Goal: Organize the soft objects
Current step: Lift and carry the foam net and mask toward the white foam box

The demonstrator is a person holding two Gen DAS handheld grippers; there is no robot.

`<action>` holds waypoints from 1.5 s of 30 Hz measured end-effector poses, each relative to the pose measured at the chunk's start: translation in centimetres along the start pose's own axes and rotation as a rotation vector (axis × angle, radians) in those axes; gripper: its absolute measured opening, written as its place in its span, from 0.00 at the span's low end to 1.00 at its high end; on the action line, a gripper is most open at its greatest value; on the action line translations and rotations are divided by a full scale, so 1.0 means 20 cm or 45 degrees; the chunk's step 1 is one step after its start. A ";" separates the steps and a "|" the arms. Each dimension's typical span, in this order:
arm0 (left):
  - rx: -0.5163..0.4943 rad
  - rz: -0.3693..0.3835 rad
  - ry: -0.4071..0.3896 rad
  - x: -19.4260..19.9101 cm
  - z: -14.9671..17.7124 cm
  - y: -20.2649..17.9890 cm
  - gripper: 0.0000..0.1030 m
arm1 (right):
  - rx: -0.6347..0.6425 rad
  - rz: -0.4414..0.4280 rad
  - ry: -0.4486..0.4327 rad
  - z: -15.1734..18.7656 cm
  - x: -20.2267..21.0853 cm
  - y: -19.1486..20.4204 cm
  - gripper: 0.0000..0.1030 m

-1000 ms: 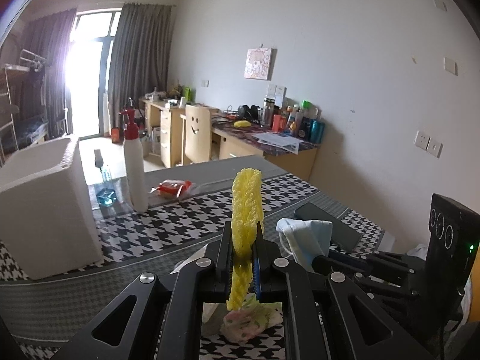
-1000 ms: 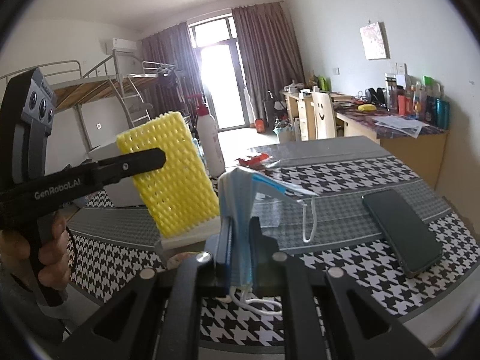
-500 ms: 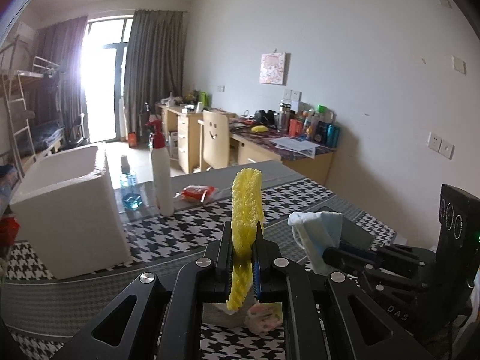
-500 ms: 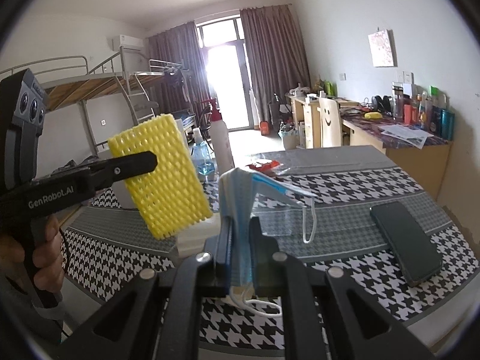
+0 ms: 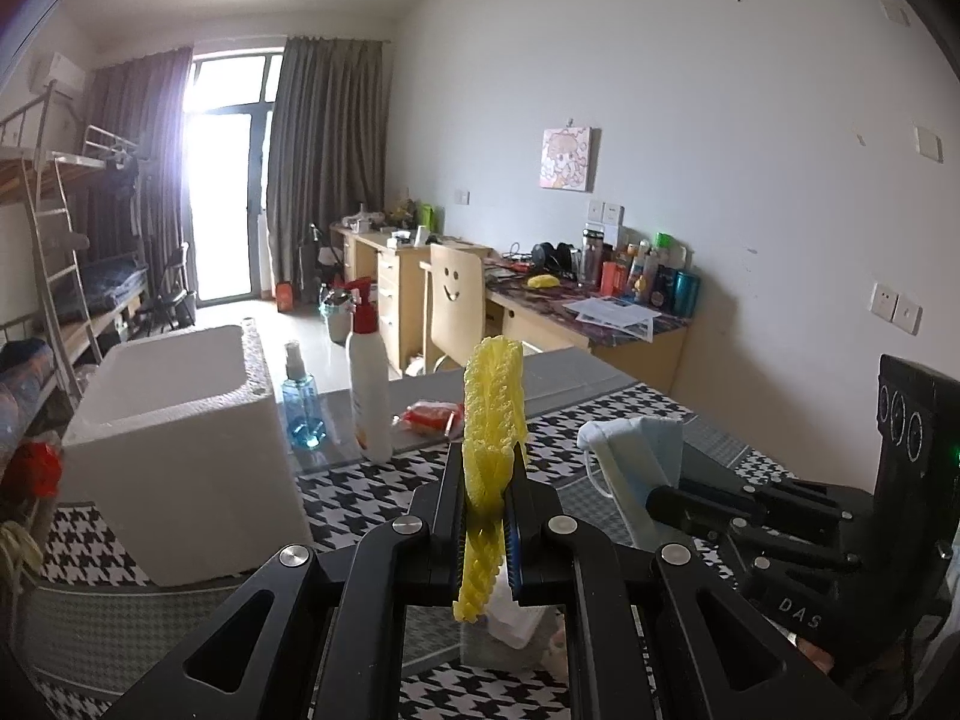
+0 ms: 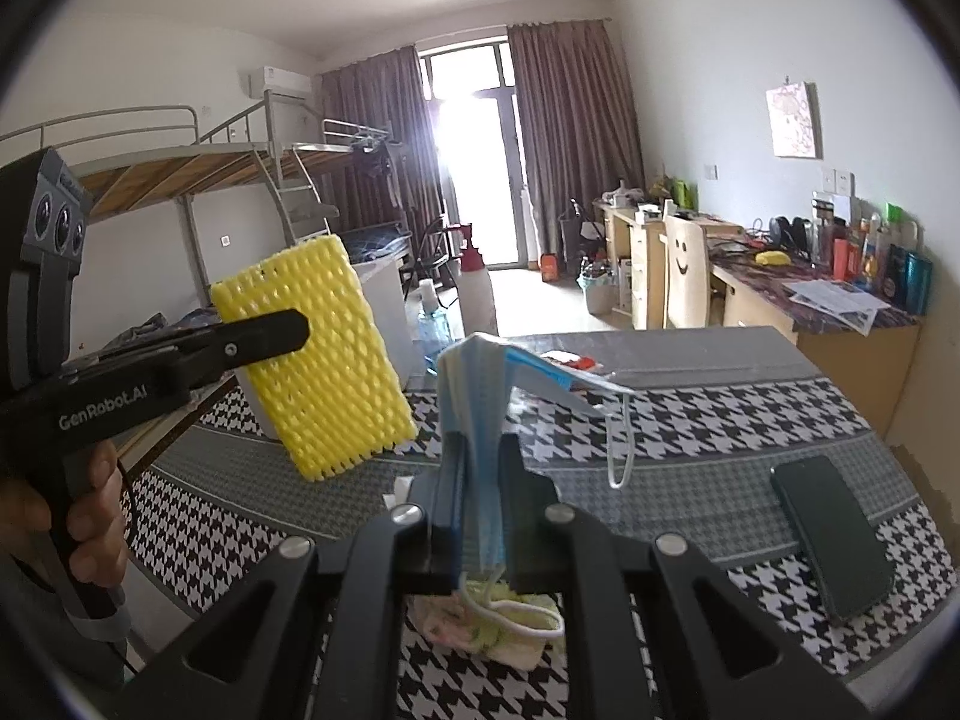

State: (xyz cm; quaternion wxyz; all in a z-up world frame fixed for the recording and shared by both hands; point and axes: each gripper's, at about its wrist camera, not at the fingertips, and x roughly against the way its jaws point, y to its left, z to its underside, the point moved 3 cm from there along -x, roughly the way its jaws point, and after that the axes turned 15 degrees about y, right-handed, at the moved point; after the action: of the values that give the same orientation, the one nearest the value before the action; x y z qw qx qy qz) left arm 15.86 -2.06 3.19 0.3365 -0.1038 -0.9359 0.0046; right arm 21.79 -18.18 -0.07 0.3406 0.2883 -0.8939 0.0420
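My left gripper (image 5: 487, 471) is shut on a yellow foam net sleeve (image 5: 493, 396), which stands upright between the pads above the checked table (image 5: 198, 618). In the right wrist view the same sleeve (image 6: 324, 354) shows flat-on, pinched by the left gripper (image 6: 288, 330) with a hand on its handle. My right gripper (image 6: 483, 468) is shut on a folded blue face mask (image 6: 474, 384) with its ear loop dangling. From the left wrist view, the mask (image 5: 636, 456) is held just right of the sleeve. A small pale cloth (image 6: 492, 624) lies on the table below both grippers.
An open white foam box (image 5: 174, 438) stands at the table's left. Beside it are a blue bottle (image 5: 303, 408), a white spray bottle (image 5: 367, 378) and a red packet (image 5: 429, 414). A dark phone (image 6: 831, 540) lies at the right. A white wad (image 5: 513, 618) rests under the left gripper.
Both grippers have risen and drifted together, still gripping the sleeve and the mask. The table and the cloth sit lower in view, and the white box has come closer to centre.
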 end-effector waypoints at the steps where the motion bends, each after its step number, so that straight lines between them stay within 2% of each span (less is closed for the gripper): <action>1: 0.002 -0.007 0.001 0.00 0.00 0.01 0.11 | 0.000 -0.001 0.000 -0.01 -0.01 0.00 0.13; 13: 0.033 -0.060 -0.004 -0.04 -0.08 0.13 0.11 | 0.025 -0.013 0.011 -0.11 -0.08 0.03 0.13; 41: 0.086 -0.175 -0.053 -0.02 -0.24 0.36 0.11 | 0.150 -0.077 -0.055 -0.44 -0.14 0.19 0.13; 45: 0.088 -0.194 -0.088 0.02 -0.28 0.38 0.11 | 0.188 -0.065 -0.067 -0.47 -0.14 0.23 0.13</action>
State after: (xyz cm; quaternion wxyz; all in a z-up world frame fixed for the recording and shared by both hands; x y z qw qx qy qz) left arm 20.57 5.08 7.12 0.3069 -0.0203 -0.9514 0.0147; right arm 26.44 -10.49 5.86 0.2957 0.3364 -0.8894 0.0915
